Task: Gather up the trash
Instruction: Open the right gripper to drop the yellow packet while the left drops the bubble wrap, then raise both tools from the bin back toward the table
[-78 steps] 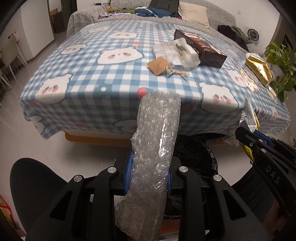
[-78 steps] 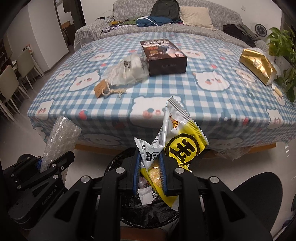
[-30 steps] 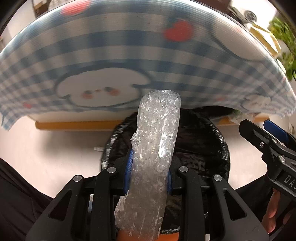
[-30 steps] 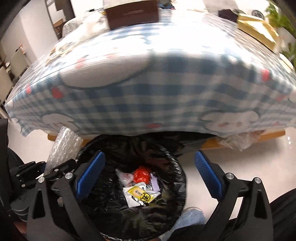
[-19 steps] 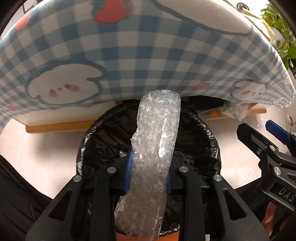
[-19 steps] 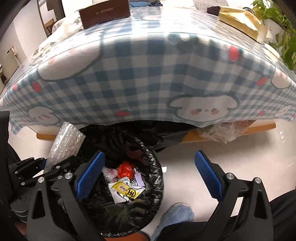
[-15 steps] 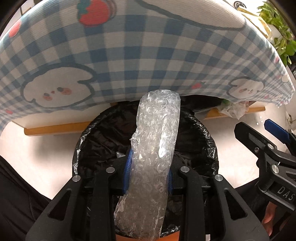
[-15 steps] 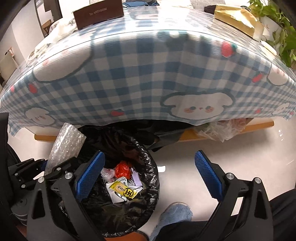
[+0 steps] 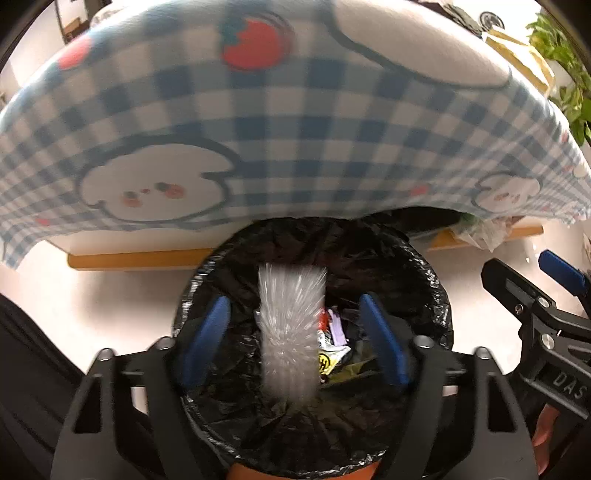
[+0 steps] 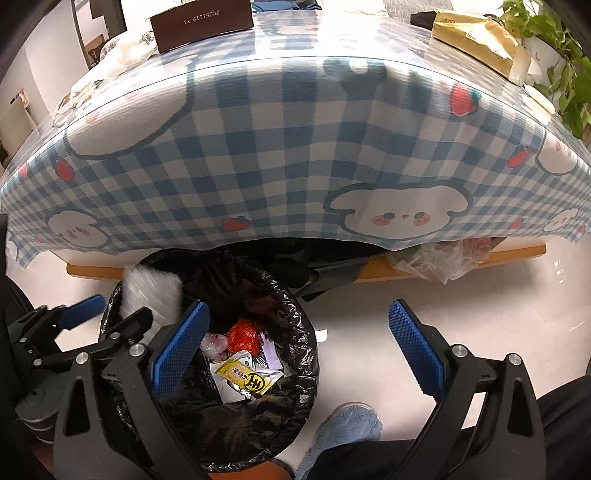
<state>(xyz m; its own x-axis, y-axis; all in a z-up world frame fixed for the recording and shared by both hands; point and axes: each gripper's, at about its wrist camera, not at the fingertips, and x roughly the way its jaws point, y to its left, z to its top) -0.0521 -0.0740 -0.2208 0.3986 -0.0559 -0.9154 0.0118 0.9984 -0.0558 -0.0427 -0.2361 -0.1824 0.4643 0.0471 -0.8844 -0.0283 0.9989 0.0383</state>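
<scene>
My left gripper (image 9: 291, 339) is open above the black-lined trash bin (image 9: 436, 295). The roll of bubble wrap (image 9: 290, 328) is loose between its blue pads, blurred with motion, dropping into the bin. The roll also shows in the right wrist view (image 10: 155, 291) at the bin's left rim (image 10: 306, 354). My right gripper (image 10: 299, 350) is open and empty, just right of the bin. Inside the bin lie a yellow snack wrapper (image 10: 247, 378) and red trash (image 10: 242, 336).
The table with a blue checked bear cloth (image 10: 295, 155) overhangs the bin. On it stand a brown box (image 10: 203, 22), a gold bag (image 10: 476, 37) and a white plastic bag (image 10: 125, 51). A plant (image 10: 565, 55) is at right. A slippered foot (image 10: 347, 432) is near the bin.
My left gripper has opened and let go of the bubble wrap, which now falls into the bin. My right gripper stays open and empty.
</scene>
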